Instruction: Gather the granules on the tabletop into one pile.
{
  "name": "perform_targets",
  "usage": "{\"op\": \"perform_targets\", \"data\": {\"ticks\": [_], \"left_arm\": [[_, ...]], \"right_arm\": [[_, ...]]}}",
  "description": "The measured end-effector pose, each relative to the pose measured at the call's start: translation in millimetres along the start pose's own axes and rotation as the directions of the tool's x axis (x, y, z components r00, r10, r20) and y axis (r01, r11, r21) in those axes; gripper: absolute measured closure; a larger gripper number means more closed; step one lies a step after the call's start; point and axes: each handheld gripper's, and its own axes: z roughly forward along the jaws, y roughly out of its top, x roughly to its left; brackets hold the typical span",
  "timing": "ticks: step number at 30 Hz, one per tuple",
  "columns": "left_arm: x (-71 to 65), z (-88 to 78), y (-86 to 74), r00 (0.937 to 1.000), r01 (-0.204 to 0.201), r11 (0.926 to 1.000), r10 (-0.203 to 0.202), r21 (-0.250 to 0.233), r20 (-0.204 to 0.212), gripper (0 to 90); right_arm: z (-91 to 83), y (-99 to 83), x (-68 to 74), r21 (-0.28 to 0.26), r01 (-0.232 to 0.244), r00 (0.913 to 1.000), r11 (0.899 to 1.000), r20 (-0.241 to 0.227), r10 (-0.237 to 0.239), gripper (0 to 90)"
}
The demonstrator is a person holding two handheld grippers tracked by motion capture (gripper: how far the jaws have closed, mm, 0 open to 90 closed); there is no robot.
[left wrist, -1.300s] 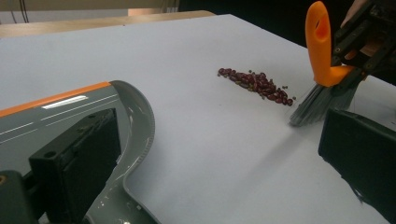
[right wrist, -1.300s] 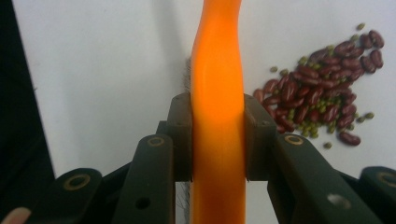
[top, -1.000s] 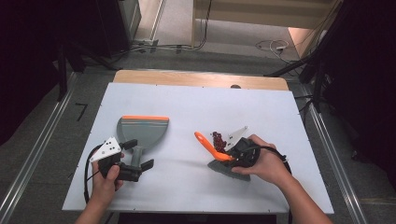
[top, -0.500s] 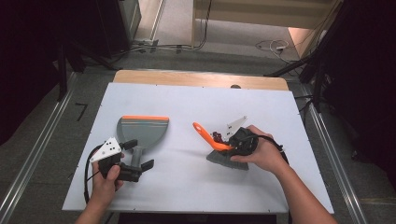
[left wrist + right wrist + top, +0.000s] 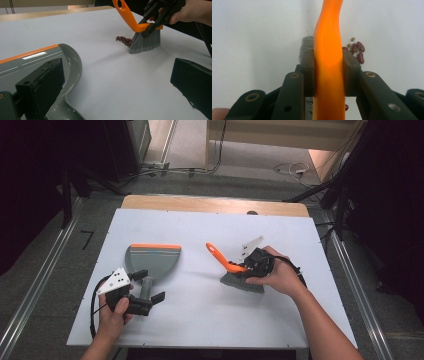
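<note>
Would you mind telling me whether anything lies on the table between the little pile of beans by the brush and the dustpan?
Nothing visible does. The beans lie against the brush bristles, on the dustpan's side, and the white table between them is bare. The dustpan's orange lip faces away from the person, not toward the beans.

Looks like a lab or test bay, not a home. White table [image 5: 200, 320] w/ a bare wood strip along its far edge stands alone on grey floor, metal rails [image 5: 30, 305] running along both sides. Cables [image 5: 290, 169] lie loose on the floor beyond, dark equipment stands [image 5: 345, 195] around; surroundings unlit.
</note>
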Motion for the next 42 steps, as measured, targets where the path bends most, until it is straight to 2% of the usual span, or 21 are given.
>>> {"op": "perform_targets", "data": {"ticks": [2,3,5,12,29,35,42], "left_arm": [[-0.1,0.1,-0.1,1.0000,-0.002,1.0000,0.002,0.003,0.001,0.0],[-0.1,0.2,-0.1,1.0000,-0.002,1.0000,0.002,0.002,0.001,0.0],[0.0,0.3,-0.1,1.0000,-0.001,1.0000,0.001,0.002,0.001,0.0],[0.3,0.1,-0.2,1.0000,-0.001,1.0000,0.001,0.002,0.001,0.0],[0.6,0.8,-0.6,1.0000,-0.004,1.0000,0.004,0.006,0.000,0.0],[0.5,0.4,-0.5,1.0000,-0.004,1.0000,0.004,0.005,0.000,0.0],[0.5,0.5,-0.5,1.0000,-0.004,1.0000,0.004,0.005,0.000,0.0]], "right_arm": [[0.9,2.4,-2.0,0.004,0.016,0.9999,1.000,0.003,-0.016,67.2],[0.5,3.3,-1.7,0.014,0.005,1.0000,1.000,0.004,-0.005,67.2],[1.8,4.6,-4.7,0.007,0.014,0.9998,1.000,0.016,-0.014,67.2],[3.8,6.1,-12.1,-0.002,0.021,0.9998,1.000,0.006,-0.021,67.1],[7.0,9.5,-26.9,-0.012,0.006,0.9998,1.000,0.017,-0.006,66.9],[8.4,9.6,-30.8,-0.023,0.000,1.0000,1.000,0.007,0.000,66.9],[7.5,12.1,-31.6,-0.016,0.000,0.9995,1.000,0.030,0.000,66.9]]}}
